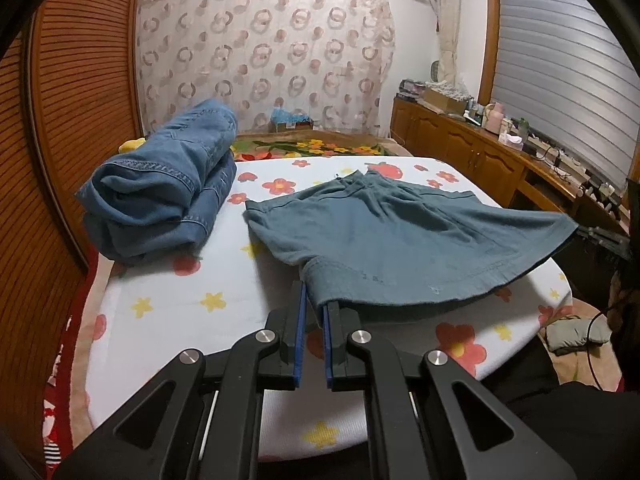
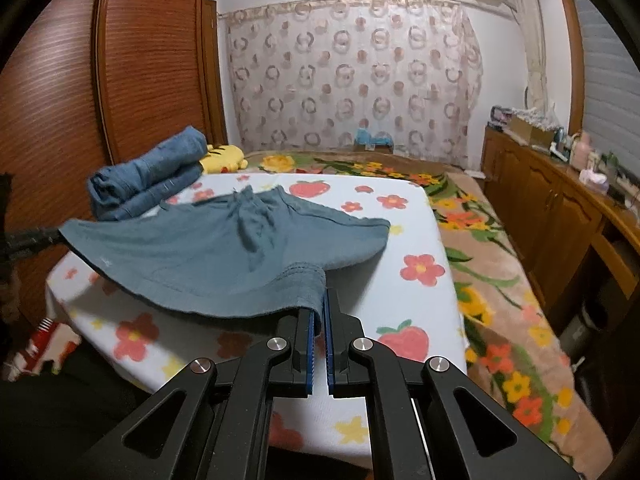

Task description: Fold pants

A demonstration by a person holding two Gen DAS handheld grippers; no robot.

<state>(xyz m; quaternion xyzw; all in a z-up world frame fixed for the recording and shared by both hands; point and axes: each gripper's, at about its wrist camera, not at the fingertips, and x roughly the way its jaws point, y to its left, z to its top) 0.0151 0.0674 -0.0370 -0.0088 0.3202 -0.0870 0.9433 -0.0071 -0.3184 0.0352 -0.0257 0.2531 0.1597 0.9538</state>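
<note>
Dim warm indoor light, seems to come from overhead, no hard glare. Soft shadow under the lifted shorts (image 1: 400, 240) on the floral cloth (image 1: 180, 304). Heavy fisheye bend, black vignette at 10, 2 and 7 o'clock. Right wrist view softer, motion smear on cloth edge at 8 o'clock; left wrist view fairly sharp

Each wrist view looks low and close along its own fingers across the flower-printed white table (image 1: 168, 304) (image 2: 400, 308); both share the circle-patterned curtain (image 1: 260, 52) (image 2: 352, 68).

Grey-blue shorts (image 1: 404, 236); blue denim jeans (image 1: 160, 196); white flower-print cloth (image 1: 200, 300); blue-padded fingers (image 1: 298, 336).
</note>
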